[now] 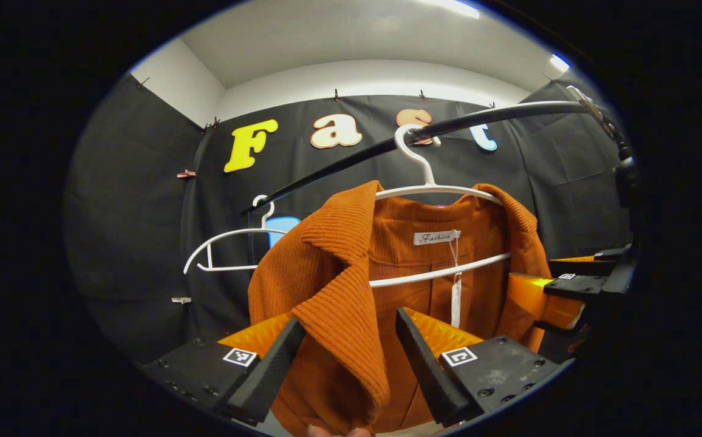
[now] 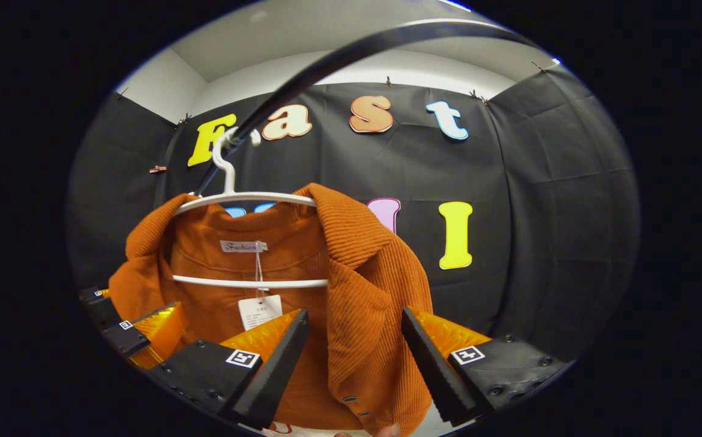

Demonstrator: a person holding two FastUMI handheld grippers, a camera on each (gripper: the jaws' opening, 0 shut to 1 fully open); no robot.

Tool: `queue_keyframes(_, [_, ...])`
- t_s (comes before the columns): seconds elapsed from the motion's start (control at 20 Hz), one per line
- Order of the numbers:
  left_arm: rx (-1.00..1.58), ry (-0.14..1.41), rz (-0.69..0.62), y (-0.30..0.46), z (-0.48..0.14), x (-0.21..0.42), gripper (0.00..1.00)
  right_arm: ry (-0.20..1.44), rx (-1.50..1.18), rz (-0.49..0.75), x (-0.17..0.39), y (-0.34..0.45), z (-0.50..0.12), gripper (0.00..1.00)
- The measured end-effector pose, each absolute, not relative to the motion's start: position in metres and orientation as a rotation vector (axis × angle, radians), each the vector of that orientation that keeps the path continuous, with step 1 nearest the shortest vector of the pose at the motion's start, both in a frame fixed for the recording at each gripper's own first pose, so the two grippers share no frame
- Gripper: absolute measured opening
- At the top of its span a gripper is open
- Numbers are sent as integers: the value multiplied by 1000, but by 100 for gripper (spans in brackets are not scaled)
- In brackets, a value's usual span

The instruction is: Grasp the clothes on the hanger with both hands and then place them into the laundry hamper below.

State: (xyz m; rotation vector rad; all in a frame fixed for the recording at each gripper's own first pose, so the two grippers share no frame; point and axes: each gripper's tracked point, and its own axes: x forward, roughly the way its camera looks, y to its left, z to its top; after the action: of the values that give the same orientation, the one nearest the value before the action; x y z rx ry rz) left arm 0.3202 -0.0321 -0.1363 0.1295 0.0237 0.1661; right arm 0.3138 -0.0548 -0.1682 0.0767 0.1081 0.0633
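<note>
Black cloth wall (image 2: pixel 545 200) behind rail (image 1: pixel 339 167), white ceiling (image 1: pixel 351 42) above.

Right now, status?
Left gripper open, astride jacket lapel. Right gripper open, astride other lapel. Jacket on hanger. No obstruction.

Black cloth wall (image 2: pixel 539 200) beneath white ceiling (image 1: pixel 351 42).

One orange ribbed jacket (image 1: pixel 339 285), hung on one white hanger (image 1: pixel 433 188). One further white hanger (image 1: pixel 229 243), bare, toward the left end of the rail. Two hangers in total on one black rail (image 1: pixel 351 161). Two white tags at the jacket collar: one sewn label (image 1: pixel 436 237), one hanging tag (image 2: pixel 260 311). Two grippers: left gripper (image 1: pixel 345 370), right gripper (image 2: pixel 351 364).
</note>
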Motion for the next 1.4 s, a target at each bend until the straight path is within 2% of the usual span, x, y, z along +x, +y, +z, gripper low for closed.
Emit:
queue_keyframes(0.05, [137, 27, 173, -32, -138, 323, 94, 110, 82, 73, 319, -54, -171, 98])
queue_keyframes(0.1, [143, 35, 171, -33, -141, 328, 87, 110, 87, 91, 324, -51, -172, 100])
queue_keyframes(0.15, [149, 50, 166, -33, -144, 332, 81, 113, 88, 111, 331, -47, -176, 83])
queue_keyframes(0.35, [92, 89, 178, -27, -148, 334, 14, 231, 173, 154, 336, -40, -194, 13])
queue_keyframes(0.4, [71, 97, 167, -29, -149, 334, 10, 246, 232, 180, 335, -36, -193, 9])
queue_keyframes(0.5, [42, 114, 137, -30, -150, 335, 9, 275, 317, 217, 341, -35, -197, 9])
queue_keyframes(0.55, [30, 127, 129, -28, -150, 336, 8, 297, 351, 229, 336, -36, -197, 4])
queue_keyframes(0.75, [-62, 212, 99, -25, -148, 333, 6, 428, 502, 313, 324, -32, -190, 4])
queue_keyframes(1.0, [-96, 310, 35, -22, -145, 326, 5, 458, 564, 406, 314, -44, -162, 4])
queue_keyframes(1.15, [-152, 295, 45, -13, -126, 325, 5, 376, 532, 343, 330, -75, -138, 4])
queue_keyframes(1.4, [-144, 212, 138, 22, -92, 336, 5, 191, 417, 126, 364, -133, -98, 4])
